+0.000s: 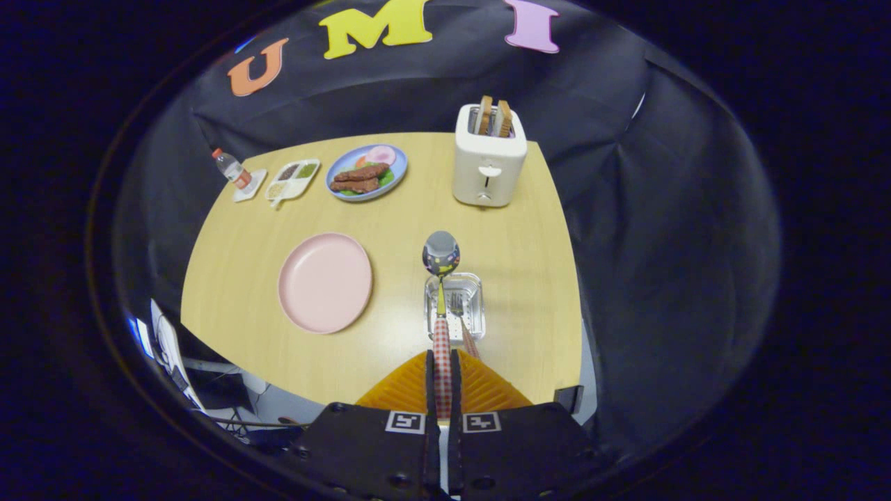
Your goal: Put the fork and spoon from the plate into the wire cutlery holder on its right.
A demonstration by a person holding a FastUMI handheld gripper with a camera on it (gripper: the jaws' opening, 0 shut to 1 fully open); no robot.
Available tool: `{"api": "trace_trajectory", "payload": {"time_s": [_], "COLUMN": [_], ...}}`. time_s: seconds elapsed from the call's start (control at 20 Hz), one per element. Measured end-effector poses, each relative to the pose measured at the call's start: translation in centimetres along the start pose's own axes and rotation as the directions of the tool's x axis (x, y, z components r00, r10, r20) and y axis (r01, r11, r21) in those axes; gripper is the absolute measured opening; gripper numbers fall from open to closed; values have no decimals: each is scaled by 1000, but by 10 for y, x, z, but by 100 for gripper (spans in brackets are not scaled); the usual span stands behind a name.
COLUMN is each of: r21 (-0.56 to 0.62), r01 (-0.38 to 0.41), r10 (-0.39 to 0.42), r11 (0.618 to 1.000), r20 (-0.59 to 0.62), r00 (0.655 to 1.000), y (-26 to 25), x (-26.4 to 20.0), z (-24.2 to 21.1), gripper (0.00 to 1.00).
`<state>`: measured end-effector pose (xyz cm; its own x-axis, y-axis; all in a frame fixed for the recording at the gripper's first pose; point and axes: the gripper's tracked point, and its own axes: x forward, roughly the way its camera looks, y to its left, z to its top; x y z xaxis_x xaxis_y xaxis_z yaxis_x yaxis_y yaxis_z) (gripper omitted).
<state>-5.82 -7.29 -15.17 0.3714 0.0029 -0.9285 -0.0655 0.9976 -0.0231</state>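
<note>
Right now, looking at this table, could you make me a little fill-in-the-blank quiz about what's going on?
1. The gripper is shut on the handle of the ____.
2. The fork already stands in the wire ____.
3. The pink plate is ____.
4. Two slices of bread stick out of the white ____.

Missing words: spoon; cutlery holder; empty; toaster.

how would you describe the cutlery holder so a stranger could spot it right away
Start at the white toaster with two bread slices at the far side of the light wooden table. Nearer the gripper stands a small square wire cutlery holder, right of the empty pink round plate. It alone is shiny metal mesh, with a fork inside.
</note>
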Motion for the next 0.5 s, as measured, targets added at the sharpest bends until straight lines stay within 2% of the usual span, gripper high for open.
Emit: {"api": "trace_trajectory", "payload": {"time_s": [0.1,0.25,0.5], "r21": [11,67,73], "r01": [-4,-69,-35], "r10": [5,80,55], "r11": [1000,995,997], "r20": [-69,-179,-286], "r00": [998,981,957], "y": [-6,-2,-10], "x": [7,9,22], "z": [-9,-18,-17], "gripper": [5,5,5]}}
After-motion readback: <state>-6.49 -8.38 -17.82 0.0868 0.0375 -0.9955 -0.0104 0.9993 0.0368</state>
